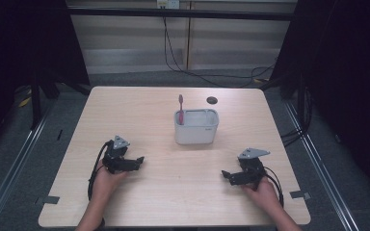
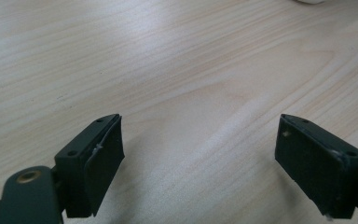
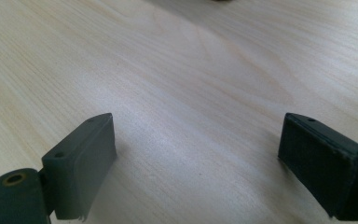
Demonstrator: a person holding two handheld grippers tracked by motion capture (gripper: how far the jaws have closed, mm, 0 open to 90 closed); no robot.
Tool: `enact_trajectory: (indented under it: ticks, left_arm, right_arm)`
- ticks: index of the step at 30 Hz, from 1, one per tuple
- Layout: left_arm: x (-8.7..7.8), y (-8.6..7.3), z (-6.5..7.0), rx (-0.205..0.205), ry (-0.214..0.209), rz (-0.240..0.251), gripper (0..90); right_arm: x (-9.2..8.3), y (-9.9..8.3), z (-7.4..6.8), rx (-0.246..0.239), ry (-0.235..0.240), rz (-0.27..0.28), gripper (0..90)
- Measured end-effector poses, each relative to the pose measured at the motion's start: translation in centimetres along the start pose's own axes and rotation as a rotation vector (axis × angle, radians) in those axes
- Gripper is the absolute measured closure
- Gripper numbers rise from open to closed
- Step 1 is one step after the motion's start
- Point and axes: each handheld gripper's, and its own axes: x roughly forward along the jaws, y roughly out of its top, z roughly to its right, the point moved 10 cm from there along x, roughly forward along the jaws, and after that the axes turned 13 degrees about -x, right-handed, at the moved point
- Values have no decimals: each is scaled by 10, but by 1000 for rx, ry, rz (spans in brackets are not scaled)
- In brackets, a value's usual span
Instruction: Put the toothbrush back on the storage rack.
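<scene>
Left hand-held gripper (image 1: pixel 137 161) and right hand-held gripper (image 1: pixel 226 175): jaws spread wide, empty, low over the bare table (image 1: pixel 139 103), well apart from everything. Farther out, pink toothbrush (image 1: pixel 180 109) upright inside the white holder (image 1: pixel 196 127). Judged either untouched or already placed.

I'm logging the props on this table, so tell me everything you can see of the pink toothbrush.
The pink toothbrush is slim, one colour throughout, and looks like plastic. It stands nearly upright in the left end of the white tub near the table's middle, its upper part rising above the rim and its lower part hidden inside. Which end is up is too small to tell. It seems to lean on the tub's wall; no gripper touches it.
</scene>
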Motion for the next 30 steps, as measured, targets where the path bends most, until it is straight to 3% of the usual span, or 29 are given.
enact_trajectory:
  ticks: [2, 16, 30]
  left_arm:
    - [1, 0, 1, -12, 2, 5, 153]
    - [2, -4, -2, 10, 9, -15, 151]
    - [3, -4, -2, -11, -3, -5, 141]
  right_arm:
    - [0, 0, 0, 0, 0, 0, 103]
    - [0, 0, 0, 0, 0, 0, 103]
    - [0, 0, 0, 0, 0, 0, 103]
